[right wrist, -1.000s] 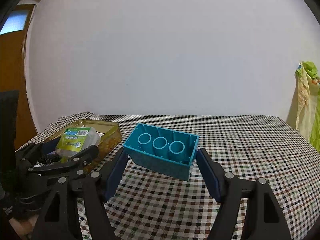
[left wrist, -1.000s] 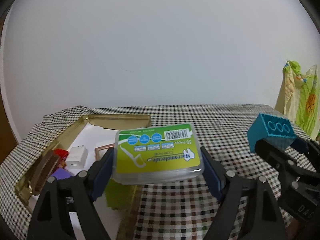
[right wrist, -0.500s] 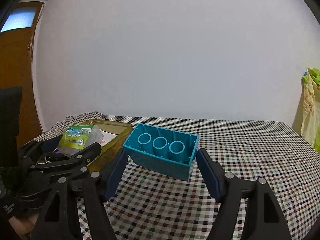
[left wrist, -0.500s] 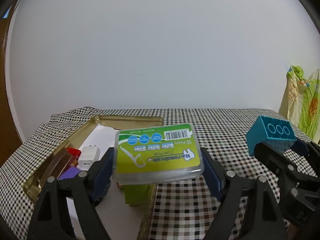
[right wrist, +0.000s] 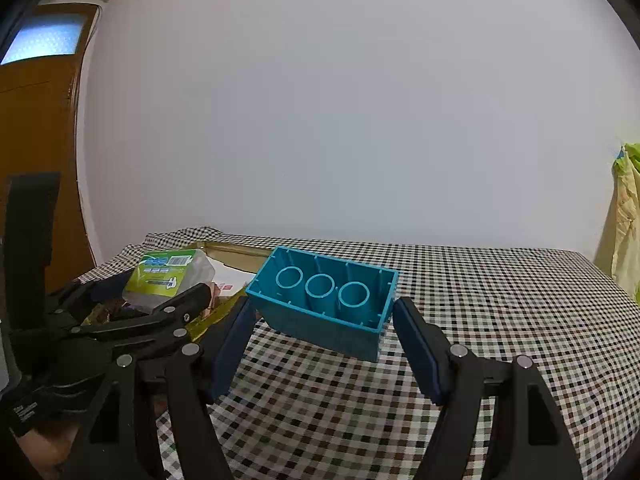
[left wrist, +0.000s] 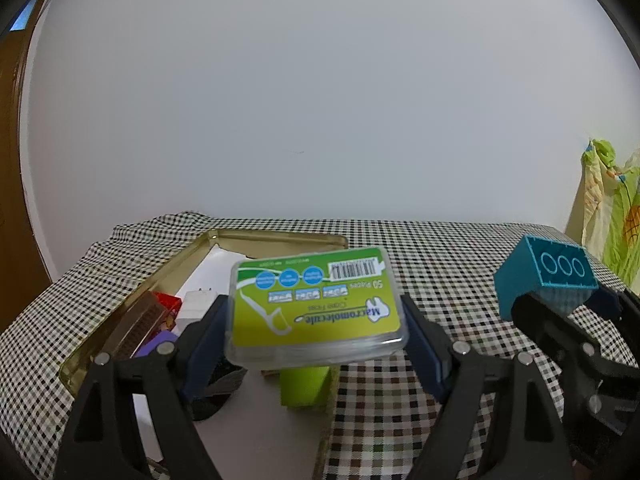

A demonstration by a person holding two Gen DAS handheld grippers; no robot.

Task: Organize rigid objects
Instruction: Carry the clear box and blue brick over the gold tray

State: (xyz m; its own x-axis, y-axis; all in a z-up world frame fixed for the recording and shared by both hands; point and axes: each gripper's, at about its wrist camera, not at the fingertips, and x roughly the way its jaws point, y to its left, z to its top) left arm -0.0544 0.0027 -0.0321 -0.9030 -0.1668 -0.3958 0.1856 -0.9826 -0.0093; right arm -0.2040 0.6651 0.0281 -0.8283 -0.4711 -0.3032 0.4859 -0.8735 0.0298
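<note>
My left gripper (left wrist: 316,322) is shut on a clear floss-pick box with a green label (left wrist: 316,304), held above the near right part of a gold tin tray (left wrist: 276,237). In the right wrist view that box (right wrist: 170,280) shows at the left, clamped by the left gripper (right wrist: 152,300). My right gripper (right wrist: 322,320) is shut on a teal toy brick (right wrist: 324,304), hollow underside up, held above the checked tablecloth (right wrist: 480,320). From the left wrist view the teal brick (left wrist: 544,280) hangs at the right.
Inside the tray lie a white charger (left wrist: 198,300), a red block (left wrist: 168,303), a purple block (left wrist: 156,344), a brown comb-like piece (left wrist: 136,328) and a green block (left wrist: 306,384). A yellow-green cloth (left wrist: 612,216) hangs at the far right. A brown door (right wrist: 36,128) stands at the left.
Both views have tilted up slightly and swung left, so the tray sits more toward the centre. Each gripper keeps its grip; the box and brick hold their place between the fingers.
</note>
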